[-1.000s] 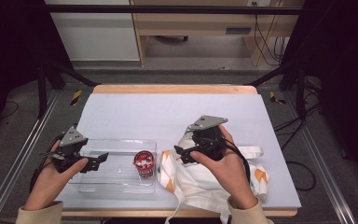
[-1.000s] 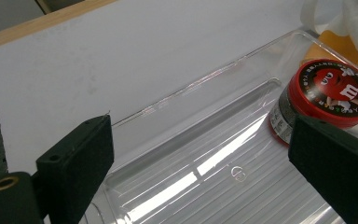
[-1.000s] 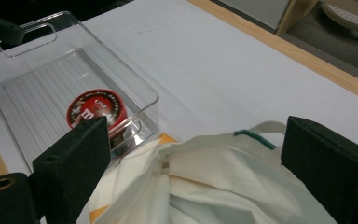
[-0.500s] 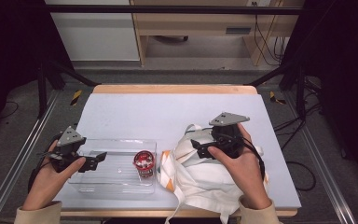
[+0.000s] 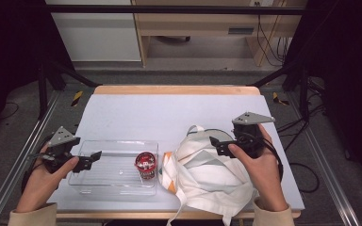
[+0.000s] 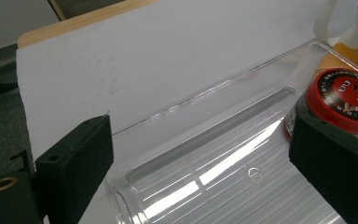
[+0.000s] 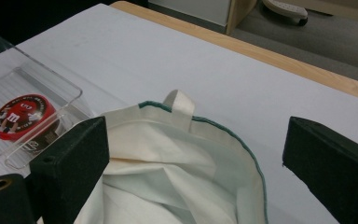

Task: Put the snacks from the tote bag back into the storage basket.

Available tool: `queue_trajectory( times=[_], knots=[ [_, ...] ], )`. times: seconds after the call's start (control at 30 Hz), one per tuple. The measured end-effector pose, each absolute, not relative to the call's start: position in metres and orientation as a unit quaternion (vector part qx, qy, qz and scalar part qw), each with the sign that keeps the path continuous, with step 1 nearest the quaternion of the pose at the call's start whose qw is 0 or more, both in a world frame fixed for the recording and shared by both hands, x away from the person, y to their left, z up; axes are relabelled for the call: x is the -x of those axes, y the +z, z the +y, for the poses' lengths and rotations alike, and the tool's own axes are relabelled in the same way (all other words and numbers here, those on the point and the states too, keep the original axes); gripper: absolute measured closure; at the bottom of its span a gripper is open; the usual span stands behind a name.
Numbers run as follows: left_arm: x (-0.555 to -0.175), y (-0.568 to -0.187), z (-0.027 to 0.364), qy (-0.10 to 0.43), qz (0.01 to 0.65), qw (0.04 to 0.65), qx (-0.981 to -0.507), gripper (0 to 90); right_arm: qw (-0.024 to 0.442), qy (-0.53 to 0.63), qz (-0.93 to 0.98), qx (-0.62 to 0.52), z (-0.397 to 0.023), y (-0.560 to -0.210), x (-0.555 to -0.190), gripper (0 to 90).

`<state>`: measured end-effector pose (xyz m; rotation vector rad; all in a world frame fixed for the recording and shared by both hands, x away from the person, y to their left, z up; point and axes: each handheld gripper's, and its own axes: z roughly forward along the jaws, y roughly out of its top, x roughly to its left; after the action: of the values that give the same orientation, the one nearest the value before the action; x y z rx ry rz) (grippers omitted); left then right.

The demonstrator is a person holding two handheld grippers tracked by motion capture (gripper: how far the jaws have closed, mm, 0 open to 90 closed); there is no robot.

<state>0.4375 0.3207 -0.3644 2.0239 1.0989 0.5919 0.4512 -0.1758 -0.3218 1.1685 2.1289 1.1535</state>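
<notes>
A clear plastic tray (image 5: 103, 167) lies at the front left of the white table. In its right end stands a small jar with a red lid (image 5: 145, 164), also in the left gripper view (image 6: 342, 98) and the right gripper view (image 7: 22, 115). My left gripper (image 5: 90, 159) hovers open over the tray's left end (image 6: 200, 154), nothing between its jaws. A cream cloth bag (image 5: 207, 176) with a green-trimmed mouth (image 7: 205, 154) lies right of the tray. My right gripper (image 5: 215, 143) is open above the bag's upper right, holding nothing.
The table's far half (image 5: 169, 110) is bare white, with a wooden edge (image 5: 174, 89) at the back. Bag straps (image 5: 181, 207) hang over the front edge. Dark frame posts and cables stand on the floor beyond the table.
My right gripper has drawn back to the right, from the bag's left part next to the jar to its upper right. The bag's mouth now stands open. The left gripper has stayed put.
</notes>
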Motion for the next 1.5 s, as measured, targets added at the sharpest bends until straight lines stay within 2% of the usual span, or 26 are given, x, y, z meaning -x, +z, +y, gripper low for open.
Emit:
queue_trajectory(
  times=[0.8,1.17,1.5],
  knots=[
    [-0.44,-0.371,0.349,0.253,0.456,0.369,-0.77,7.5,0.239,0.413,0.732,-0.486,-0.236,-0.346,-0.452,7.2],
    [-0.443,-0.381,0.361,0.259,0.465,0.352,-0.77,8.2,0.235,0.397,0.723,-0.514,-0.259,-0.375,-0.444,7.2],
    [-0.442,-0.38,0.364,0.259,0.471,0.352,-0.766,8.2,0.248,0.407,0.678,-0.559,-0.289,-0.406,-0.416,7.2]
  ],
)
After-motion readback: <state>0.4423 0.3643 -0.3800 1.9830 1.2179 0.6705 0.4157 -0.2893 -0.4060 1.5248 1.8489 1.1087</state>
